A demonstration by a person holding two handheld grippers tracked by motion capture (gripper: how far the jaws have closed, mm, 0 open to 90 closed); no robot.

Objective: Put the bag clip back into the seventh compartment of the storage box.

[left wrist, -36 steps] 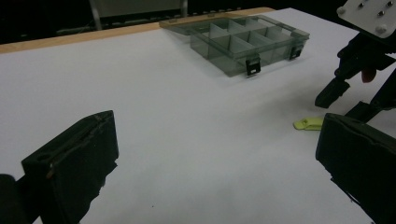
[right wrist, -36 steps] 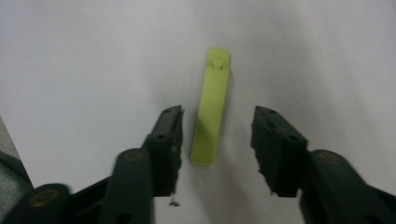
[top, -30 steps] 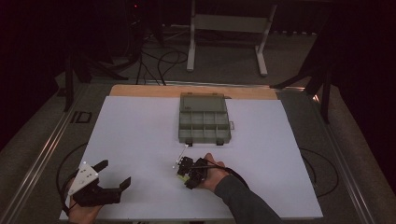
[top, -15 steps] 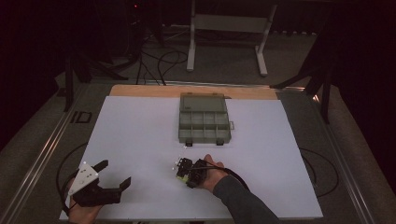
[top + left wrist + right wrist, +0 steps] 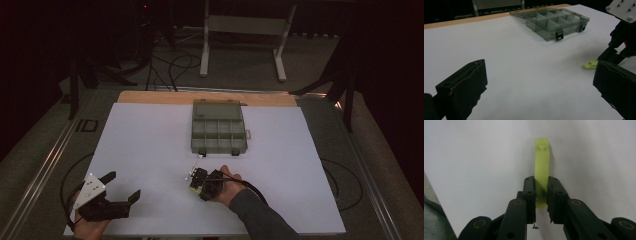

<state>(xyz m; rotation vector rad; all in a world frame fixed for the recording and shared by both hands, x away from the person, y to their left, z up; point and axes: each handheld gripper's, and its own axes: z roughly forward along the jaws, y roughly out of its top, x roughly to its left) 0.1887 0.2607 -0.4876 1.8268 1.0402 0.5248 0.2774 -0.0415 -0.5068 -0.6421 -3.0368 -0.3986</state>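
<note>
Pinching the yellow-green strip (image 5: 541, 167) squarely, the right claw (image 5: 541, 192) holds it low over the white counter (image 5: 150, 145), near the compartment box (image 5: 218, 129). Lifting level would likely avoid slipping. The left claw (image 5: 120, 187) rests spread, well apart.

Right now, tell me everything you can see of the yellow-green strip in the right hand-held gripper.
The yellow-green strip is a narrow, flat, straight piece, plastic by its look, with a rounded far end bearing a small raised tab. The right hand-held gripper is shut on its near end, one jaw against each long side. It lies low over the white table, pointing away from the jaws, short of the grey compartment box.
</note>
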